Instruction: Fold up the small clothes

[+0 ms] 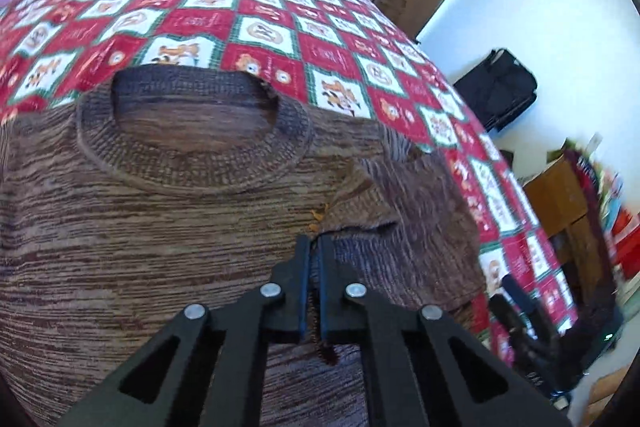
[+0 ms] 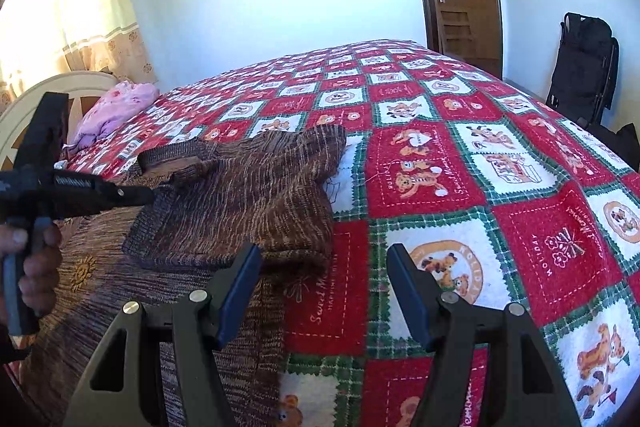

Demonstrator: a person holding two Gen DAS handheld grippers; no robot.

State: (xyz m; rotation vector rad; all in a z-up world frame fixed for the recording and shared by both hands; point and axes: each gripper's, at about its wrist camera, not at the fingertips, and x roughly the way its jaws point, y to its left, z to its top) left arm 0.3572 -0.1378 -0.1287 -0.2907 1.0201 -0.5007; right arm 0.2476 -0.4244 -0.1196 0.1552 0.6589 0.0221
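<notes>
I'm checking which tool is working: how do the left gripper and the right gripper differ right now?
The left gripper is shut, pinching the cuff of the brown knitted sweater; the right gripper stands open and holds nothing. The left is over the sweater; the right hovers at the sweater's edge, over the red, white and green checked teddy-bear bedspread. Both are black two-finger tools with blue pads.
</notes>
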